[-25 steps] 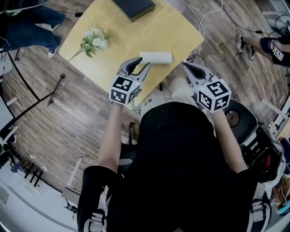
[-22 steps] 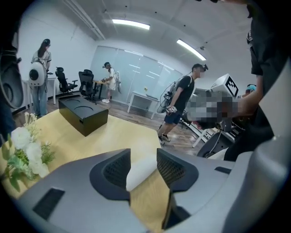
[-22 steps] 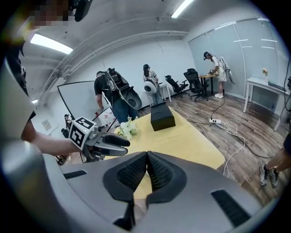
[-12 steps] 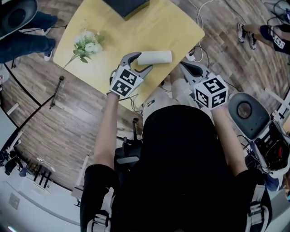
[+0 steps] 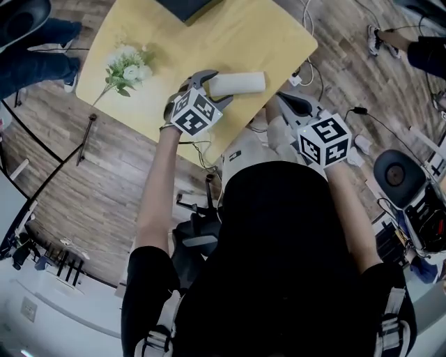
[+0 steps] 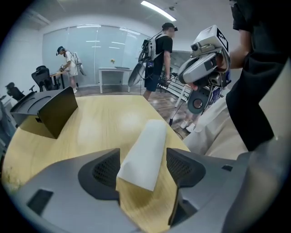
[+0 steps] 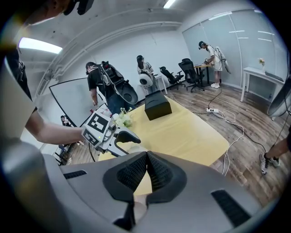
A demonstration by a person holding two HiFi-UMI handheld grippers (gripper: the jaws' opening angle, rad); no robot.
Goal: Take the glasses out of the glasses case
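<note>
A white closed glasses case point(image 5: 239, 83) lies on the yellow table point(image 5: 230, 38) near its front edge. My left gripper point(image 5: 215, 86) straddles the case's left end. In the left gripper view the case point(image 6: 144, 152) runs away between the two dark pads point(image 6: 105, 171). The jaws are opening, and a strip of table shows between the case and the right pad. My right gripper point(image 5: 290, 104) hovers at the table's near corner, to the right of the case. Its jaws point(image 7: 146, 160) are shut with nothing between them. The glasses are hidden.
A bunch of white flowers point(image 5: 128, 67) lies at the table's left and a black box point(image 5: 184, 6) at its far edge. Cables point(image 5: 311, 28) run over the wooden floor. People point(image 6: 159, 61) stand beyond the table. A round-seated chair point(image 5: 397, 174) is at my right.
My left gripper has come down and rolled onto the case's left end, and its jaws have spread wide. The right gripper has sunk a little beside the table corner.
</note>
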